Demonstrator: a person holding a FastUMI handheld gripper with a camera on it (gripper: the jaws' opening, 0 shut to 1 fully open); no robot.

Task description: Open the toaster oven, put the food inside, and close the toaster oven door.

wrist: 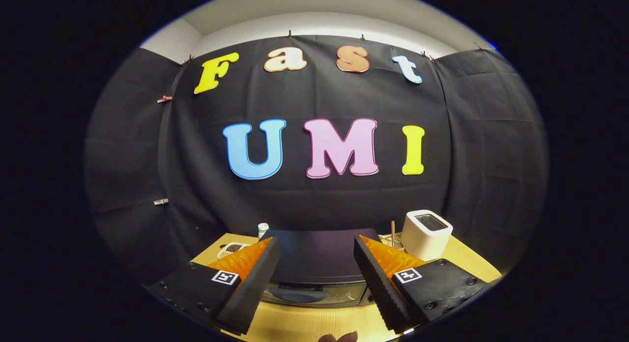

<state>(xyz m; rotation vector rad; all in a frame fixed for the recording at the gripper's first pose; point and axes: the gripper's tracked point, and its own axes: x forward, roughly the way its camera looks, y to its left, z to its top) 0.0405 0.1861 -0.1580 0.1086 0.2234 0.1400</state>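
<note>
While the dark, flat-topped toaster oven (pixel 314 263) sits low in the centre of the frame with its glass door and door handle (pixel 299 296) facing the camera, the door looks shut, so I judge the task barely begun: opening, loading and closing are all left. No food can be picked out with certainty; a small dish of dark bits (pixel 232 247) at lower left, beyond the left finger, may be it, but I cannot tell.

Pale wooden surface (pixel 304 325) carries everything, backed by black cloth walls under a white ceiling strip at the top of the frame.

Tool (pixel 317 263): fingers spread wide, nothing held, the oven lying between and just beyond them.

White two-slot toaster (pixel 426 233) stands at lower right behind the right finger. A wire holder with a wooden stick (pixel 392 238) is just left of it. Smallest, a little white-capped bottle (pixel 263 229) behind the oven's left corner.
</note>
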